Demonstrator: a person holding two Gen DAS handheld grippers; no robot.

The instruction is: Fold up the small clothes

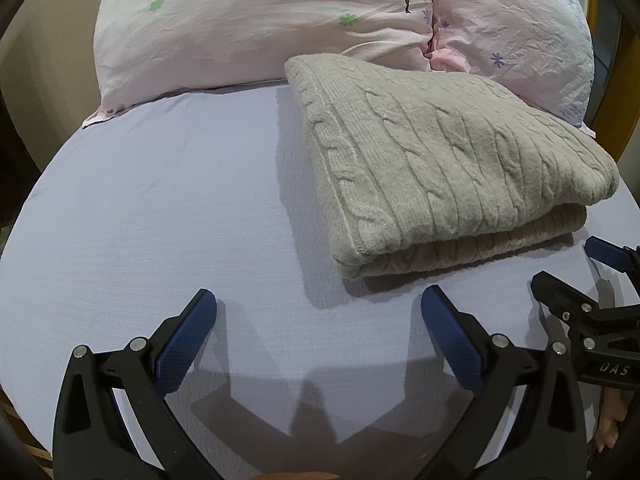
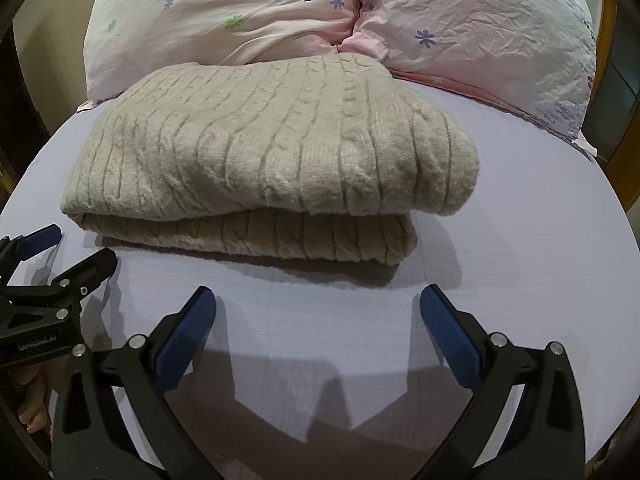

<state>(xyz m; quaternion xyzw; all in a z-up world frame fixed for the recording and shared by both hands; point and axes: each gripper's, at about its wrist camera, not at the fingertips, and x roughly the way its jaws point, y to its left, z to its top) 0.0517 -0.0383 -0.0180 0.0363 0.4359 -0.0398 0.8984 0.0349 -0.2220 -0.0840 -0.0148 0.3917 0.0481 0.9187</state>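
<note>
We see the beige cable-knit sweater (image 1: 436, 160) folded in thick layers on the lavender bed (image 1: 160, 208), left gripper (image 1: 318, 308) and right gripper (image 2: 318, 308) jaws wide apart, holding nothing

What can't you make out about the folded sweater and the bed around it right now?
- Sweater: sleeves and neckline, tucked inside the fold in both views.
- Sweater's far edge, right wrist view: hidden by its own bulk.
- Pillows: tops cut off by the frame edge.
- Bed sheet: near edge hidden behind the left gripper.

beige cable-knit sweater (image 2: 256, 148) on a plain lavender sheet (image 1: 160, 208); far pink pillows (image 1: 256, 20) with purple and green flowers, one dark tree print.
</note>
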